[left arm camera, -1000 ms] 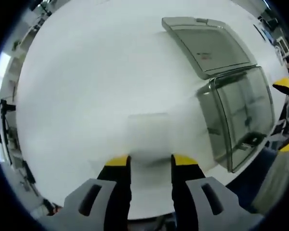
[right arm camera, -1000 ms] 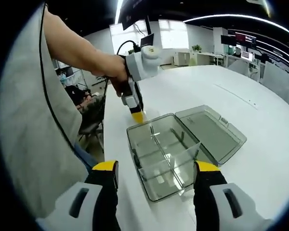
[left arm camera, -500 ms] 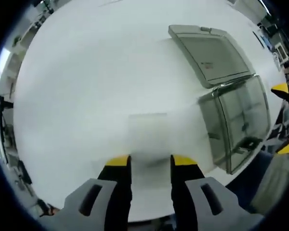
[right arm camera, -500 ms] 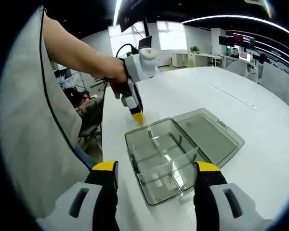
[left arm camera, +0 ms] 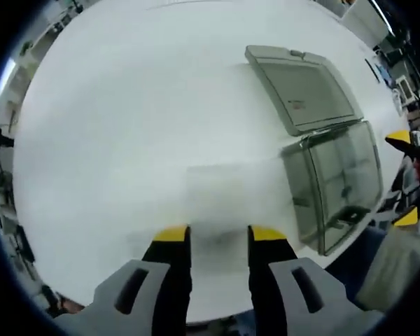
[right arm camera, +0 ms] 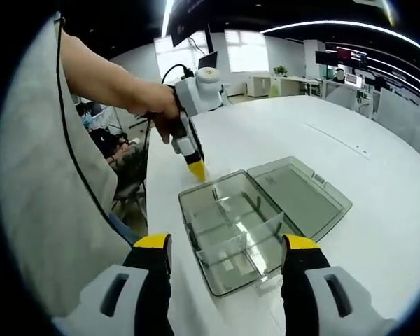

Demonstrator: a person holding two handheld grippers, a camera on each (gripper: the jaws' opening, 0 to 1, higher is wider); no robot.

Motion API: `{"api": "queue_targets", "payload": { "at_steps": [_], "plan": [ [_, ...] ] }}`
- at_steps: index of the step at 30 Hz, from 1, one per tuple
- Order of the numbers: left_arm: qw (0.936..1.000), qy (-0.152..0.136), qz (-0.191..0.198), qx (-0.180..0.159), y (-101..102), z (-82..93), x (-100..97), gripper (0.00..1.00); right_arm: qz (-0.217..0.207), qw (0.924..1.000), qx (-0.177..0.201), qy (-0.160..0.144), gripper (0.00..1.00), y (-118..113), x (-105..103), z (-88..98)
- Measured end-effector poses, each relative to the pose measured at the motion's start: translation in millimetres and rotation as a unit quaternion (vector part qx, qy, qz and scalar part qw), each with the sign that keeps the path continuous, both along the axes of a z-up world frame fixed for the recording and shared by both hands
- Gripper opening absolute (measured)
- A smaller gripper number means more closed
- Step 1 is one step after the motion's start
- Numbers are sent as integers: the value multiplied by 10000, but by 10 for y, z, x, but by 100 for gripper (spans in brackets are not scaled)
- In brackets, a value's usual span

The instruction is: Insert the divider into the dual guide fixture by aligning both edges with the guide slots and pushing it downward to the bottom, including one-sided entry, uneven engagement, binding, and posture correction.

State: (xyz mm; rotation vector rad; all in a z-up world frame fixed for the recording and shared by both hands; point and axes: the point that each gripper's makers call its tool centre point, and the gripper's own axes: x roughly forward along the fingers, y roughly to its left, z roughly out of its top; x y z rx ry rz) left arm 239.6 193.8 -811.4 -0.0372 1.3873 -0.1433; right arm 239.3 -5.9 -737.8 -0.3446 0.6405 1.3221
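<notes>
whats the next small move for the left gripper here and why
Probably carry the left gripper sideways toward the open box and hover over it. Its fingers hold a clear divider above bare white table, with the box off to one side and its lid laid flat. The right gripper hangs open over the box, where one divider already stands.

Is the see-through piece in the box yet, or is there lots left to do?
Not yet. Done: the box sits on the table with its lid open. In hand: the left gripper holds the clear divider beside the box. Left: line its edges up with the slots and push down. The right gripper is open.
</notes>
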Motion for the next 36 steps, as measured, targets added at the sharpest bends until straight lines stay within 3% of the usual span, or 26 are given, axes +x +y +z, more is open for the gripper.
{"api": "queue_targets", "payload": {
  "at_steps": [11,16,20,36],
  "plan": [
    [9974,-446,234,-511,-54,186,52,27,-113,9997,144,139,61,30,64,46],
    [9925,-816,257,-876,-153,324,131,27,-69,9994,176,277,64,37,45,18],
    [9916,-831,242,-966,-193,384,115,27,-80,9993,165,326,63,21,46,17],
    [9747,-1370,275,-1746,-444,780,205,27,-299,9978,391,450,63,12,204,165]
  ]
}}
